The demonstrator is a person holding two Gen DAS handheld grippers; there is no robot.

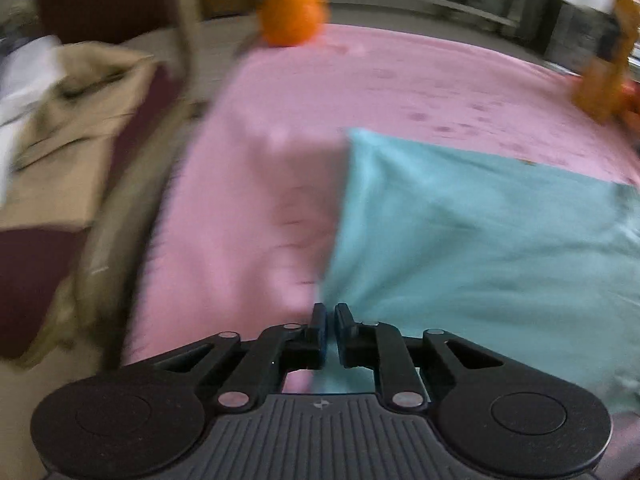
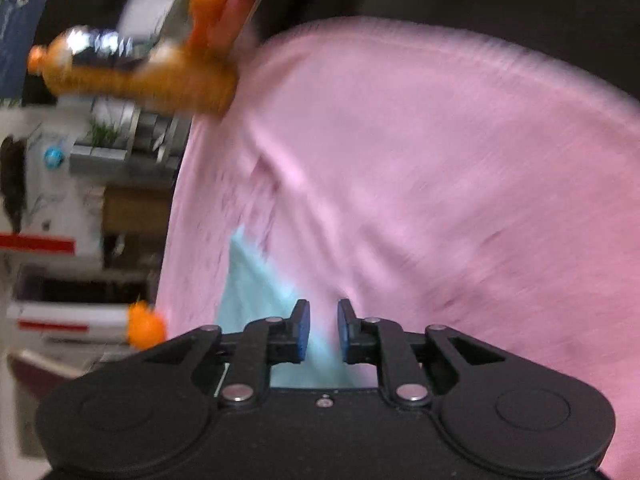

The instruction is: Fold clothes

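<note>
Blurred throughout, both views.
Left gripper [image 1: 330, 332]: jaws nearly closed; whether they pinch the teal cloth [image 1: 480, 232] is unclear.
Right gripper [image 2: 323, 330]: parted, holding nothing.
Teal cloth: on pink sheet [image 1: 320, 100], cut off at right.

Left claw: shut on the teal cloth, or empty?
Shut on teal cloth. Left claw has its pads nearly together, with the cloth's corner edge running into the slit.
</note>
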